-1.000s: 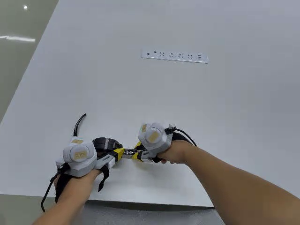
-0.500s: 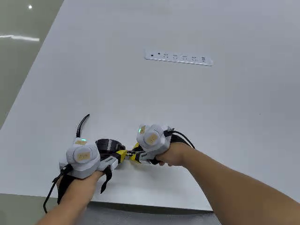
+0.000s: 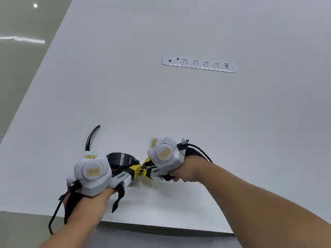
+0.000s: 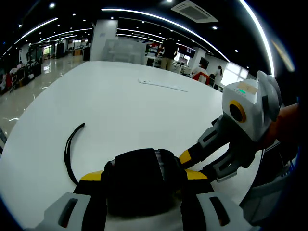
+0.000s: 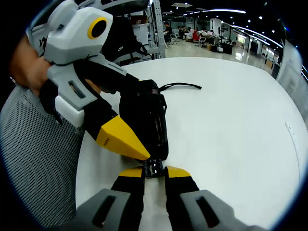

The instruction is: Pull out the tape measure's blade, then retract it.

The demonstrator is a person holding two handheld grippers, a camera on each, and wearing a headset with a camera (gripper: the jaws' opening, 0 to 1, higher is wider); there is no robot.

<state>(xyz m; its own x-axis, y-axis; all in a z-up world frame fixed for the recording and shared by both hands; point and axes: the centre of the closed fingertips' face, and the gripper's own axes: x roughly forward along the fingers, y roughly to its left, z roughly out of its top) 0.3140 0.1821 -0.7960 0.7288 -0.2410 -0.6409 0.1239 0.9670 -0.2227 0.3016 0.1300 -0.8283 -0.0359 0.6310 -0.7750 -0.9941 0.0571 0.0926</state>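
Observation:
The black tape measure (image 3: 120, 159) lies near the table's front edge, with my left gripper (image 3: 131, 171) shut around its body. In the left gripper view the case (image 4: 142, 185) fills the space between the yellow-tipped jaws, and its black wrist strap (image 4: 70, 149) curls off to the left. My right gripper (image 3: 147, 171) meets it from the right, shut on the blade's end hook (image 5: 154, 168). That hook sits right at the mouth of the case (image 5: 147, 120), so almost no blade is out. The left gripper's yellow finger (image 5: 120, 138) crosses in front of the case.
A white power strip (image 3: 199, 64) lies flat far back on the white table (image 3: 155, 98). The table's front edge (image 3: 155, 223) runs just below both hands, and grey floor (image 3: 20, 62) lies beyond the left edge. People and racks stand far off.
The right gripper has moved left toward the case. The short stretch of blade between the two grippers has shrunk to almost nothing. The left gripper has stayed put.

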